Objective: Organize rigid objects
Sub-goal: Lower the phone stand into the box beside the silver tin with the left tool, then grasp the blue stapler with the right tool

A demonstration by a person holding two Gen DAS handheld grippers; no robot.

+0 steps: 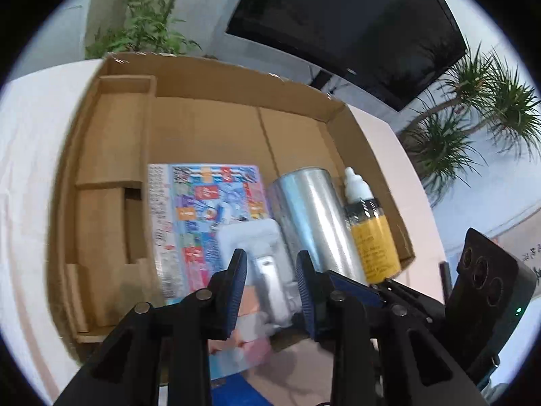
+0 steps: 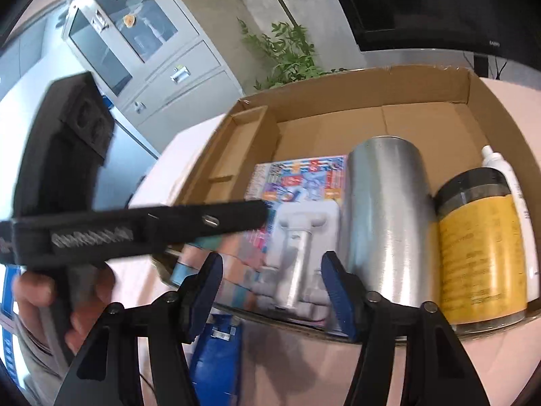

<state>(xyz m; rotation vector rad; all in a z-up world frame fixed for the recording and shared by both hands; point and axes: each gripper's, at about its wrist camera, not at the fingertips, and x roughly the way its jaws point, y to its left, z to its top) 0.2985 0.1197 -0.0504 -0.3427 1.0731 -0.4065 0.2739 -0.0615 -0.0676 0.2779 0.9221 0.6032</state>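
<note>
Blister pack [image 1: 267,264] with the metal tool sealed in it is what's in play right now, lying flat at the near edge of the cardboard box [image 1: 209,77], around 6 o'clock in both wrist views. The left gripper [image 1: 270,277] has its jaws open with the plastic bubble sitting right between them, but whether the pads are actually touching it I can't tell. The right gripper [image 2: 274,280] is lined up on the same pack, jaws spread wide on either side of the bubble, holding nothing. The left gripper's black body cuts across the right wrist view from 9 o'clock, so the two are pretty crowded.

Just past that, the pack's colourful printed card [image 1: 203,209] runs up toward 12 o'clock. Touching its right side is a silver metal can [image 2: 389,223] lying on its side, and at 3 o'clock from that a jar with a yellow label [image 2: 483,260], plus a white-capped bottle [image 1: 355,186] next to it. Further back the box floor is bare, with a folded cardboard insert [image 1: 111,155] along the 9 o'clock wall. The box sits on a pale surface [image 1: 30,169].

My read: packing is partly done and this is the placing or nudging step for the pack. Next move probably wants one gripper to back off so they don't clash, then push the pack squarely against the can
</note>
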